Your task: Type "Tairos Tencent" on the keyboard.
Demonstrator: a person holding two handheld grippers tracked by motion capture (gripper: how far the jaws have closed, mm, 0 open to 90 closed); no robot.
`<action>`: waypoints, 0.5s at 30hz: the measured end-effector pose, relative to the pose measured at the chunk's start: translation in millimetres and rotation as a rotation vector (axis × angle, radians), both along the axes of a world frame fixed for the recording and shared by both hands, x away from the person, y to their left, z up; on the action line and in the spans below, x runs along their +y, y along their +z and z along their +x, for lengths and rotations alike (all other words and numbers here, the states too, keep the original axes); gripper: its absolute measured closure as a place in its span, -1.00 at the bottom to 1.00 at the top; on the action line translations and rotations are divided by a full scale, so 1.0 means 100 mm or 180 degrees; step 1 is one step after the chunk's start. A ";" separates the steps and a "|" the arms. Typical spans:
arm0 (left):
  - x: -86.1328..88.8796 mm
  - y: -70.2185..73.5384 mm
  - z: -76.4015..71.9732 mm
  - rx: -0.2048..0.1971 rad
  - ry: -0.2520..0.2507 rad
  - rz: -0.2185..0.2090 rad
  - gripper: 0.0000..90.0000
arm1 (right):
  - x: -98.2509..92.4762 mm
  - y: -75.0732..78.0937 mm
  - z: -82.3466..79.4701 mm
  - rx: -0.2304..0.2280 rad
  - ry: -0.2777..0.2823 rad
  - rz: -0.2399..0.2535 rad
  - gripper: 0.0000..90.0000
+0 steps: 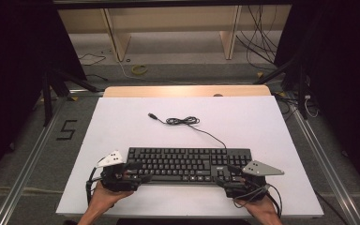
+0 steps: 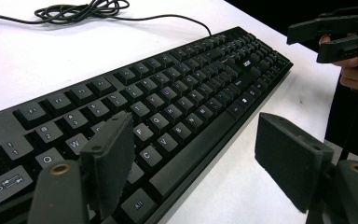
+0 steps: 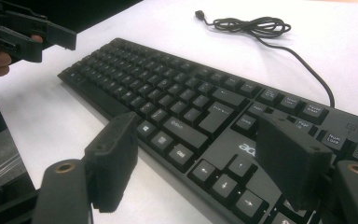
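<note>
Black keyboard [image 1: 187,164] lying flat on white table [image 1: 122,126], cable [image 1: 183,121] coiling behind; left gripper [image 1: 138,172], right gripper [image 1: 225,176] hovering released, gripping nothing.

I note a black keyboard [image 1: 187,164] with white key legends and a black cable [image 1: 183,121] on a white table [image 1: 122,126], with black-jawed grippers carrying grey plates.

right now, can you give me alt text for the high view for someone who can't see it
A black full-size computer keyboard lies on a white rectangular table, its thin black cable coiled loosely behind it. A person holds an open black left gripper at the keyboard's left end and an open black right gripper at its right end.
</note>
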State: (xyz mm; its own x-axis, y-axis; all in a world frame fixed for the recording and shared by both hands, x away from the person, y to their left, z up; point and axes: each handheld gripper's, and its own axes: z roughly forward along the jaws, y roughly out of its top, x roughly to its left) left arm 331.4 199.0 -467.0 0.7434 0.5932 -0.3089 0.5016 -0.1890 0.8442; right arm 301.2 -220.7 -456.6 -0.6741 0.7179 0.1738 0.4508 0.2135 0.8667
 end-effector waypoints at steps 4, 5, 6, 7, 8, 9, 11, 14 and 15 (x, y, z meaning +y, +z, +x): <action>0.00 0.00 0.00 0.0001 0.0004 0.0004 -0.38 | 0.01 0.01 0.00 0.0000 0.0004 0.0013 -0.33; 0.00 0.00 0.00 0.0001 0.0004 0.0004 -0.38 | 0.02 0.01 0.01 -0.0002 0.0005 0.0008 -0.34; 0.00 0.00 0.00 0.0002 0.0006 0.0002 -0.38 | 0.02 0.02 0.01 -0.0007 0.0009 0.0011 -0.34; 0.00 0.00 0.00 0.0002 0.0007 0.0003 -0.38 | 0.03 0.02 0.01 0.0000 0.0014 0.0017 -0.35; 0.00 0.00 0.00 0.0007 0.0017 -0.0008 -0.38 | 0.04 0.03 0.02 0.0003 0.0012 0.0023 -0.35; 0.00 -0.01 0.01 0.0011 0.0022 -0.0011 -0.38 | 0.04 0.04 0.02 0.0002 0.0015 0.0023 -0.36; 0.00 -0.01 0.01 0.0016 0.0031 -0.0003 -0.38 | 0.07 0.06 0.03 -0.0007 0.0038 0.0033 -0.38; 0.00 -0.01 0.02 0.0027 0.0061 -0.0014 -0.38 | 0.11 0.08 0.05 0.0007 0.0069 0.0040 -0.39; 0.01 -0.01 0.02 0.0021 0.0061 -0.0003 -0.38 | 0.13 0.08 0.06 0.0018 0.0085 0.0037 -0.40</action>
